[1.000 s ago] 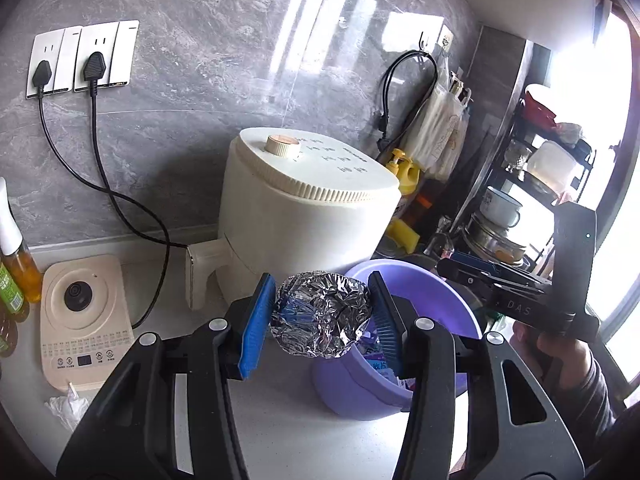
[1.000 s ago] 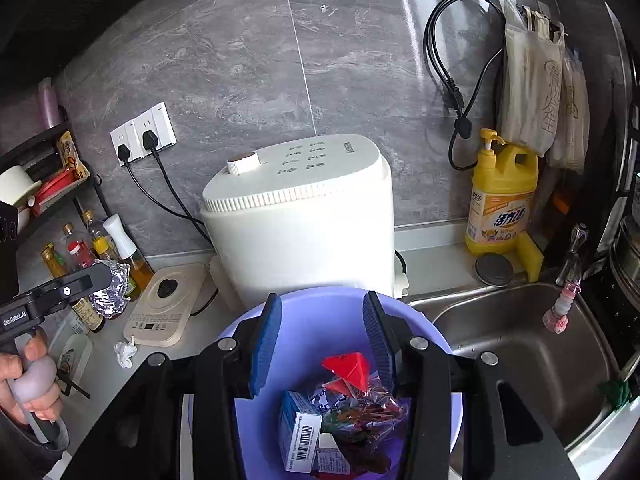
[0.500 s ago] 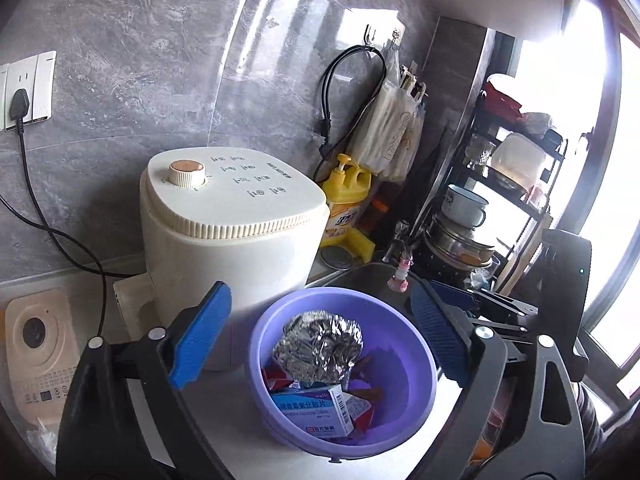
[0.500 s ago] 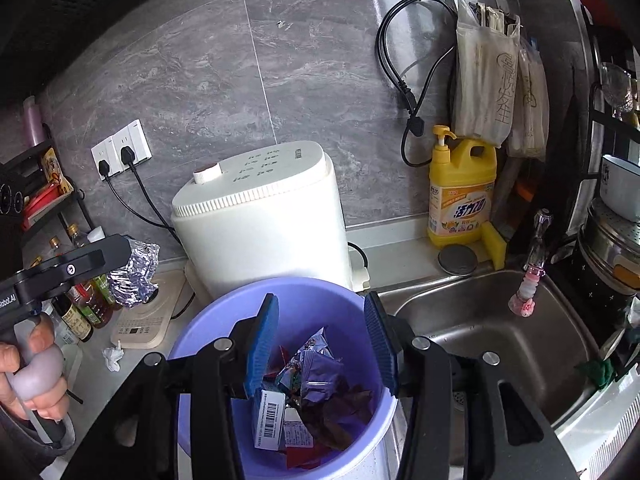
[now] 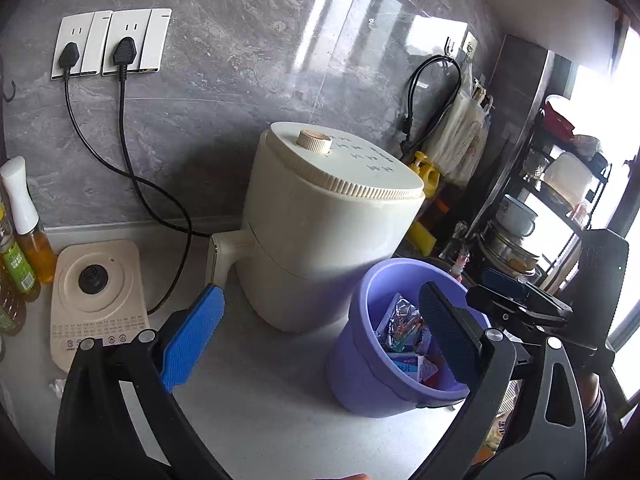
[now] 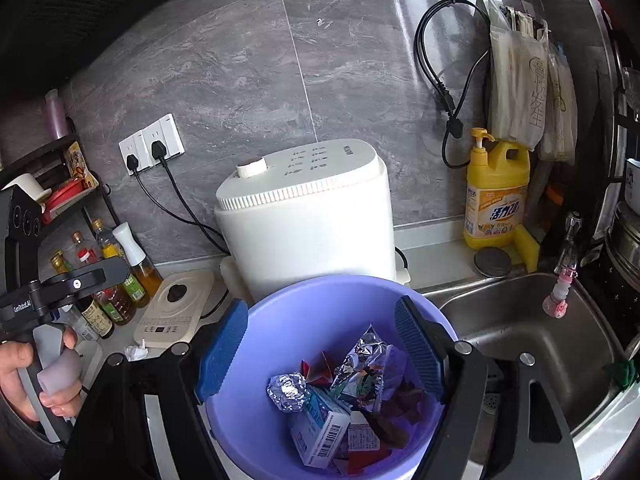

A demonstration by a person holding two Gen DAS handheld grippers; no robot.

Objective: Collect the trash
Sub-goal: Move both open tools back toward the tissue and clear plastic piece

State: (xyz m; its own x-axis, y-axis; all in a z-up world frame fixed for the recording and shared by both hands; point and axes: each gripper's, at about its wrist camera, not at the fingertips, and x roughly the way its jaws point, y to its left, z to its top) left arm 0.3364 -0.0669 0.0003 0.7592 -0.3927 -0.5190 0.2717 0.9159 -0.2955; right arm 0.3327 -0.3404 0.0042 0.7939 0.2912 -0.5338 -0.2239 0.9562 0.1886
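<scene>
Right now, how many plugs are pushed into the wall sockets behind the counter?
2. The left plug and the right plug sit side by side in the white socket strip, left of the white appliance. None looks hidden.

I see a lilac plastic bin (image 6: 280, 332) standing upright on the pale worktop (image 5: 260, 392), just in front of the white cooker. Inside it lie a crumpled foil ball (image 6: 289, 391), a small white barcoded carton (image 6: 320, 432), a shiny snack wrapper (image 6: 366, 364) and red scraps (image 6: 318, 368), all heaped together.
</scene>
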